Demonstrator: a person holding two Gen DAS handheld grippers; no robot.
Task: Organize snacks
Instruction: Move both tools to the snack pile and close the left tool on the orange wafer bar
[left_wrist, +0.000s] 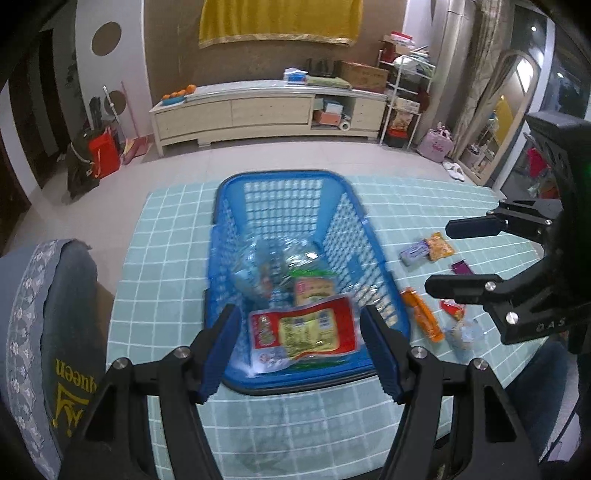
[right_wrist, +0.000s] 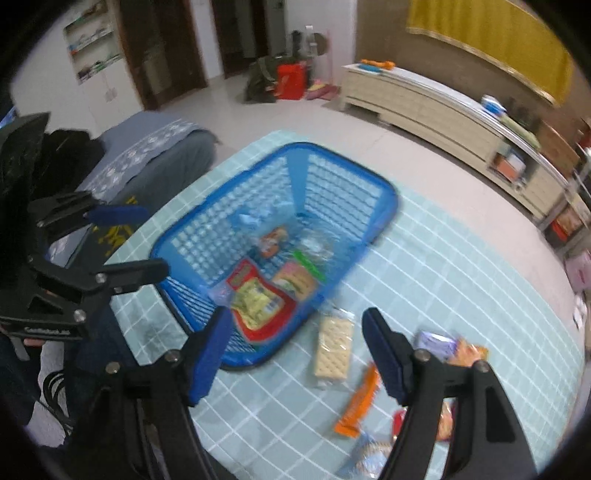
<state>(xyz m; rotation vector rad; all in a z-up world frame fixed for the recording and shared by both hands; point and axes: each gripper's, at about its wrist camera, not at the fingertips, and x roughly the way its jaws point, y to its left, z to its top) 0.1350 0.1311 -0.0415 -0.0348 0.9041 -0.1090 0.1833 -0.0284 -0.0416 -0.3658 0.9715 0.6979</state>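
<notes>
A blue plastic basket (left_wrist: 280, 175) (right_wrist: 332, 155) stands on the teal checked tablecloth (left_wrist: 166, 258). It holds a red packet (left_wrist: 303, 332) (right_wrist: 258, 302), a pink cracker pack (left_wrist: 314, 288) and a clear bag (left_wrist: 273, 258). My left gripper (left_wrist: 301, 347) (right_wrist: 155, 238) hangs open and empty over the basket's near end. Over the table just right of the basket, my right gripper (right_wrist: 295, 343) (left_wrist: 439, 256) is open and empty. Below it lies a cracker packet (right_wrist: 332, 347). An orange bar (right_wrist: 358, 402) (left_wrist: 423, 314), a purple packet (right_wrist: 436, 343) (left_wrist: 415, 253) and other snacks lie further right.
A grey cushioned seat (left_wrist: 48, 332) (right_wrist: 147, 155) stands against the table's left side. The table's far edge runs just behind the basket, with tiled floor and a long low cabinet (left_wrist: 258, 110) beyond. A red packet (left_wrist: 452, 308) and a bluish packet (left_wrist: 463, 332) lie near the orange bar.
</notes>
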